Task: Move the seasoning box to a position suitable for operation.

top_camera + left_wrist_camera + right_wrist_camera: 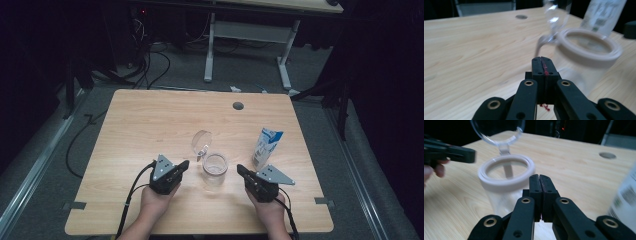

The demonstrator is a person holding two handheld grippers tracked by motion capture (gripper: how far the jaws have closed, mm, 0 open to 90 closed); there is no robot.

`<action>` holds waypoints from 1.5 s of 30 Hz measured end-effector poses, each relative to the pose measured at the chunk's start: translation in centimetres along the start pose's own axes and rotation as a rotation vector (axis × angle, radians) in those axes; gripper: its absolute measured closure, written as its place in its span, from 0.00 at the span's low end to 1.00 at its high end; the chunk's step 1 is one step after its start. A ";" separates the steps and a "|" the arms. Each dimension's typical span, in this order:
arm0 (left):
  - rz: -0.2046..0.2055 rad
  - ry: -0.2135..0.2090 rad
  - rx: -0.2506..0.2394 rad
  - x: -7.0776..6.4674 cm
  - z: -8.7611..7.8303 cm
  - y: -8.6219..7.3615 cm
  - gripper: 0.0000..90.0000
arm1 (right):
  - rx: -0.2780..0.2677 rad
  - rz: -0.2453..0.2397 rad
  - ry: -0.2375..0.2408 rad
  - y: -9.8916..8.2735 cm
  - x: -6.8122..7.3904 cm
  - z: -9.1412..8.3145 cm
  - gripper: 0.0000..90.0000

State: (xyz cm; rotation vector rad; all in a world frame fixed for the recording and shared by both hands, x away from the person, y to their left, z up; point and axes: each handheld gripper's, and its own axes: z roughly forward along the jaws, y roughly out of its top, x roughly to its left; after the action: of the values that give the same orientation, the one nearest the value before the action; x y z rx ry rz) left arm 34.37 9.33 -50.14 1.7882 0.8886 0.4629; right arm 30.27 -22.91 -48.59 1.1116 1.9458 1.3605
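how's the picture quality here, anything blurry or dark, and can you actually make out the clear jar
High view: table evenly lit, surroundings dark; the clear jar is faint, its open lid faint too. Left gripper view: shut left gripper sharp, jar and carton smeared. Right gripper view: shut right gripper sharp, jar rim fairly clear, carton at the right edge blurred.

claws: left claw point(184, 165), right claw point(241, 171) black | brass-ringed rivets | grey three-cornered top plates | black cables
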 end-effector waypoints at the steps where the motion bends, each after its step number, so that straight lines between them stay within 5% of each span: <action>1: -0.001 0.010 0.008 0.4 -0.2 -0.4 1.00 | 0.006 0.005 -0.006 -0.4 -0.3 -0.2 0.99; 5: 0.003 0.036 0.023 1.5 -0.9 -1.4 0.99 | 0.028 -0.004 -0.032 -1.3 -1.1 -0.5 0.99; 14: 0.048 0.076 0.060 3.7 -2.3 -2.9 0.96 | 0.063 0.059 -0.110 -3.0 -3.6 -1.2 0.98; 20: 0.101 0.103 0.084 4.5 -2.9 -3.0 0.82 | 0.085 0.060 -0.152 -3.4 -4.2 -1.4 0.98; 34: 0.034 0.049 0.079 5.2 -3.7 -3.3 0.56 | 0.125 0.092 -0.207 -3.9 -4.3 -1.0 0.92; 45: 0.042 0.064 0.054 5.0 -4.2 -3.3 0.55 | 0.076 0.092 -0.297 -1.6 -4.1 -2.1 0.65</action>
State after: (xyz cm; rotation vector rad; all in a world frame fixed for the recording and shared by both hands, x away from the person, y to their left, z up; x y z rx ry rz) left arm 33.61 16.37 -52.05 1.8534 0.9171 0.5302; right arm 30.30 -27.70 -49.49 1.3695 1.7603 1.1007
